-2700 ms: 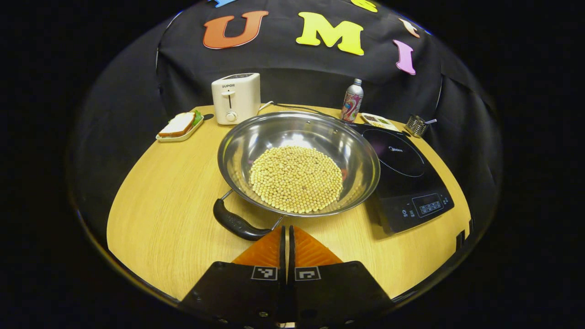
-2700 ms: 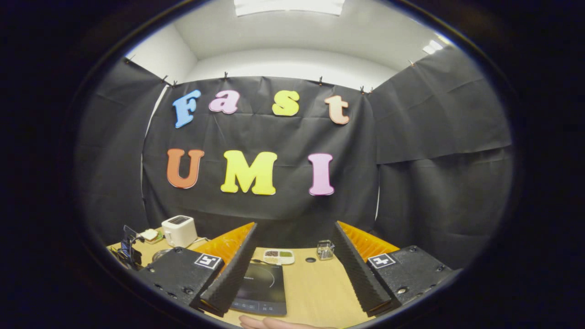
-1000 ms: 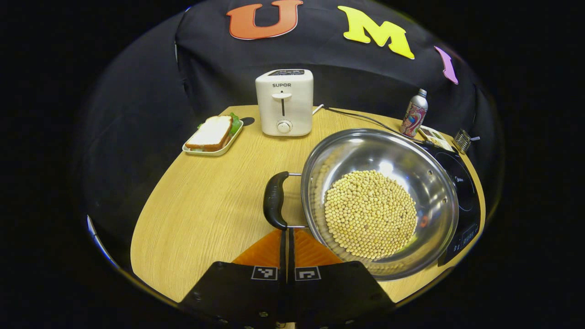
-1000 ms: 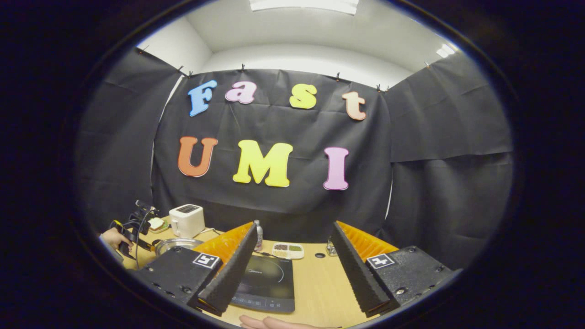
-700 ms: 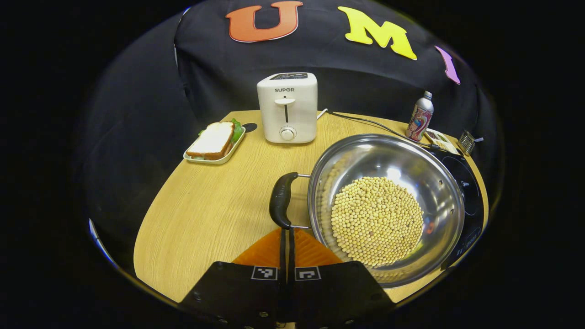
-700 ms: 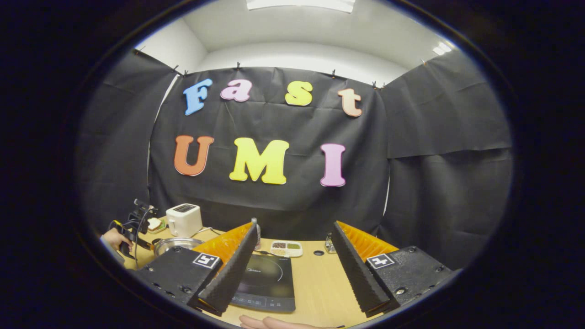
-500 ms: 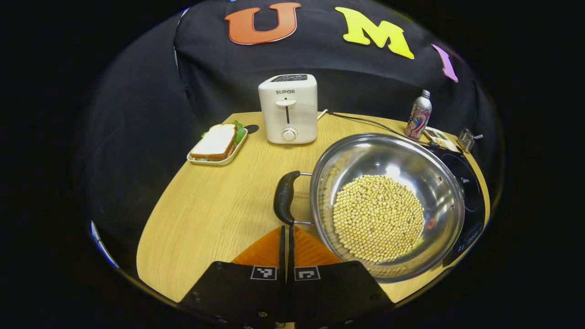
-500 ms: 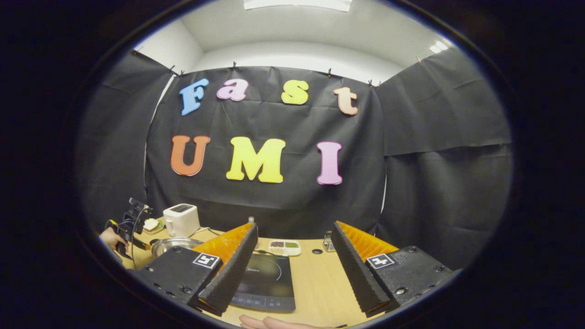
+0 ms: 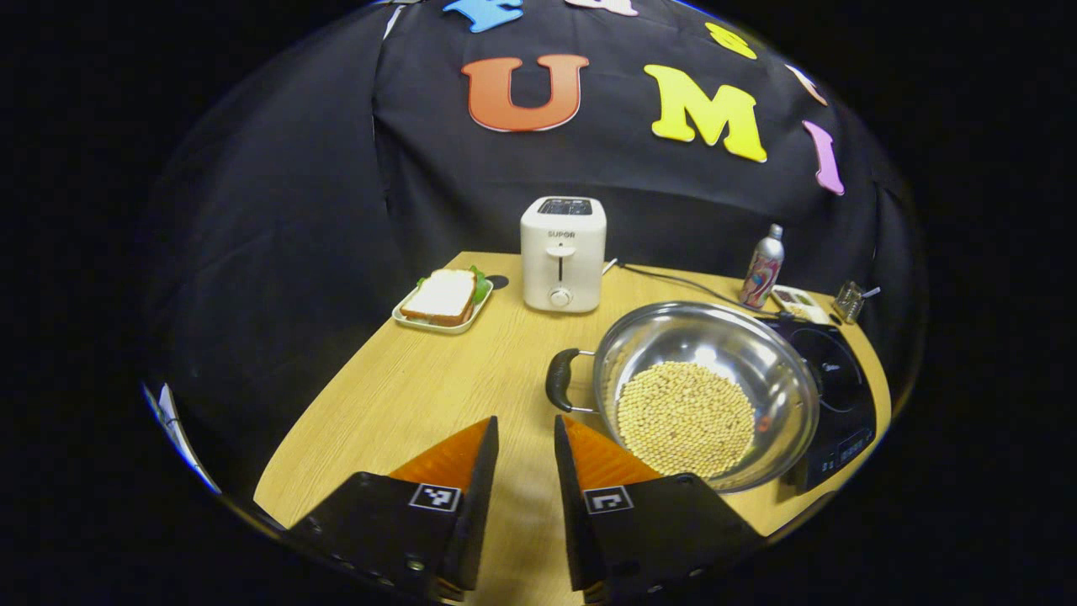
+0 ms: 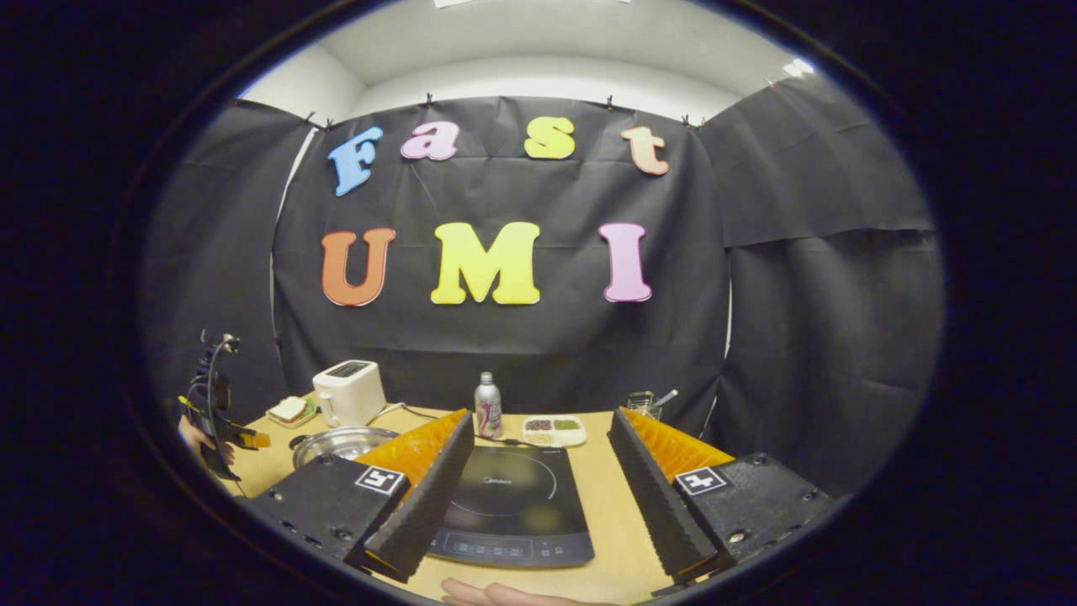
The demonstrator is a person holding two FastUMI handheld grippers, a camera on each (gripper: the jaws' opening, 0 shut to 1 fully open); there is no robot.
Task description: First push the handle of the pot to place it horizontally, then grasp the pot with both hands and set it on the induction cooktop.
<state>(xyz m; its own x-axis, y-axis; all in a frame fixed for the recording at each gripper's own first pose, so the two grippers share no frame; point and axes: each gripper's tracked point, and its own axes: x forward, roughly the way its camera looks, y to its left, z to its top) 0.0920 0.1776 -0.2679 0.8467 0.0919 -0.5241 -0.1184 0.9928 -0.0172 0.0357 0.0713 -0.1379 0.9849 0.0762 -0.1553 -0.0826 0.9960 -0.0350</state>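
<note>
A steel pot (image 9: 715,337) holding yellow beans (image 9: 686,417) sits on the wooden table (image 9: 404,396), its right side at the black induction cooktop (image 9: 829,396). Its black handle (image 9: 559,380) points left. My left gripper (image 9: 524,431) is open, a short way in front of the handle and apart from it, nothing between its fingers. In the right gripper view my right gripper (image 10: 538,425) is open above the cooktop (image 10: 505,503), with the pot (image 10: 341,443) to its left. Farther left there, a hand holds the left gripper (image 10: 220,421).
A white toaster (image 9: 562,265), with its cord, stands at the table's back. A sandwich on a small tray (image 9: 441,297) lies to its left. A bottle (image 9: 761,267), a snack dish (image 9: 795,297) and a small glass (image 9: 850,299) sit behind the cooktop. Fingertips (image 10: 496,594) show below.
My left gripper has opened and drawn back and up from the pot handle it was touching. The handle swung from the near side to the pot's left. The right gripper tilted down.
</note>
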